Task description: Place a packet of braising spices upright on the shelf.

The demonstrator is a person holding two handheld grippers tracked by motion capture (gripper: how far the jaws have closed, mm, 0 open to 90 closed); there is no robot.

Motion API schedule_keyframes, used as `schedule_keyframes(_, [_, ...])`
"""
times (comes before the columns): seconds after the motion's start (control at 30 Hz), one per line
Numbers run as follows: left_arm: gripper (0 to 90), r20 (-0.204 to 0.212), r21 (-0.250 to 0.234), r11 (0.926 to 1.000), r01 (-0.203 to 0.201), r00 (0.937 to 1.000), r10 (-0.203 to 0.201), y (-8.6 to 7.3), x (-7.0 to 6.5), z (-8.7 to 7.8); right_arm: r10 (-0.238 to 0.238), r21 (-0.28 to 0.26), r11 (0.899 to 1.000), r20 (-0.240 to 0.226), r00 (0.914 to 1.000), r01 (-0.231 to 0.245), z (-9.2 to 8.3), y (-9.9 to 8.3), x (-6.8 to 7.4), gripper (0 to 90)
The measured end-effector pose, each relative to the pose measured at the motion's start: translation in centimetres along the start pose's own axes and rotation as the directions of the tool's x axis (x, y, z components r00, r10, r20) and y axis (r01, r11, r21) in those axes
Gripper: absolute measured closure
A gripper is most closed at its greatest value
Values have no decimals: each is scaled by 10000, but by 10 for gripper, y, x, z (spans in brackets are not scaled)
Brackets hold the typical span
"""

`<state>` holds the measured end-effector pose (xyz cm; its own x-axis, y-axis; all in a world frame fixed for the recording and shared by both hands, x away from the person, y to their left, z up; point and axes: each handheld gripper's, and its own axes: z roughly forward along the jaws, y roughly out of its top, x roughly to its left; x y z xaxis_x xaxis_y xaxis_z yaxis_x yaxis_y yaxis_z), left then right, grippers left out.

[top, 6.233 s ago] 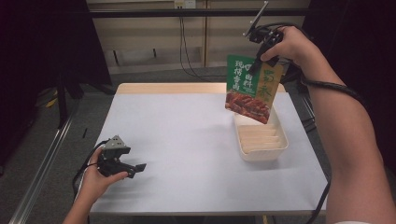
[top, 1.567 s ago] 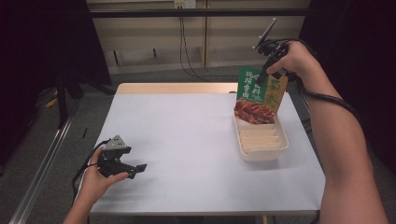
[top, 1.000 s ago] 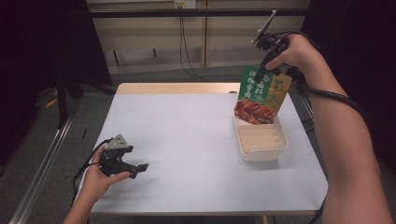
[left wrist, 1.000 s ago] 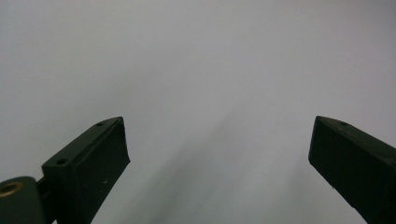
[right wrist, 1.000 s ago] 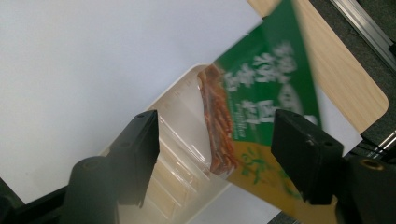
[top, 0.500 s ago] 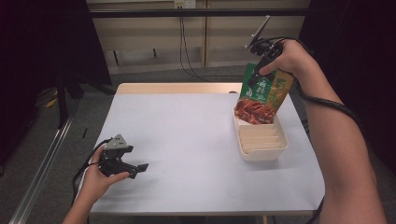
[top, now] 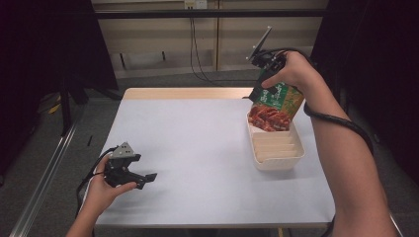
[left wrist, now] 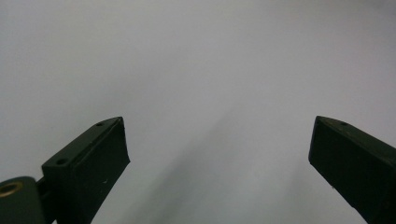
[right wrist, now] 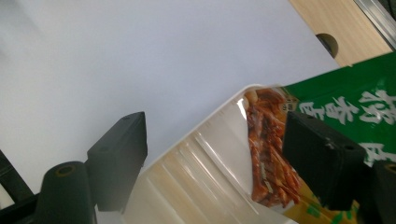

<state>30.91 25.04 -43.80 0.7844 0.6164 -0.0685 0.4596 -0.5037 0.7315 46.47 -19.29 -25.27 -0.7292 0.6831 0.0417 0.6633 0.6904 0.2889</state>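
Table (top: 197,148) edge nearest us held the left gripper (top: 146,176) — jaws spread wide, nothing between, parked and unchanged from seconds ago. Farther off, the cream tray (top: 279,158) sat at the right side. We noted the snack packet (top: 275,104) had dropped from above the tray until its lower end stood in the tray's far end, so placing looked nearly done. Its long axis ran near upright, top leaning away-right. The right gripper (right wrist: 224,154) showed jaws apart, packet beside one — the hand (top: 289,69) seemed to hold it.
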Motion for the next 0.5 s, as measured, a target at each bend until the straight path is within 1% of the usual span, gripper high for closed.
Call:
schedule_keyframes(0.03, [45,-1,-70,9999,93,10000,-93,0,-1,0,-36,3,10000,-20,10000,36,1,1,2,220])
schedule_keyframes(0.07, [45,-32,-81,10000,23,10000,-23,0,0,0,-112,26,9999,-72,9999,112,2,2,4,219])
schedule_keyframes(0.1, [45,39,-50,10000,5,10000,-4,0,0,-1,-162,-3,9999,-85,9998,162,4,3,6,217])
schedule_keyframes(0.23, [45,7,-26,10000,-2,10000,2,0,-1,0,-317,-12,9995,-185,9993,317,11,6,12,214])
schedule_keyframes(0.27, [45,20,-49,9999,106,9999,-106,-1,-2,0,-319,-65,9995,-237,9992,317,13,6,13,214])
schedule_keyframes(0.3, [45,81,44,10000,-25,10000,25,0,-1,0,-388,21,9992,-248,9989,389,16,7,15,214])
schedule_keyframes(0.33, [45,7,66,9999,-152,9999,152,0,0,0,-424,103,9990,-222,9989,426,18,7,17,214])
schedule_keyframes(0.37, [45,13,72,9999,-144,9999,144,0,0,0,-526,101,9985,-295,9982,529,22,8,18,214])
schedule_keyframes(0.4, [45,16,76,9999,-135,9999,135,0,0,0,-532,244,9982,-317,9981,540,24,8,19,214])
schedule_keyframes(0.43, [45,98,15,10000,24,9999,-24,-1,-1,0,-510,232,9984,-340,9981,518,26,9,20,213])
schedule_keyframes(0.47, [45,69,-12,10000,-27,10000,27,0,-1,0,-607,165,9980,-362,9975,614,29,9,21,212])
schedule_keyframes(0.5, [45,87,-22,10000,4,10000,-4,0,-1,-1,-619,193,9978,-419,9972,627,31,10,23,210])
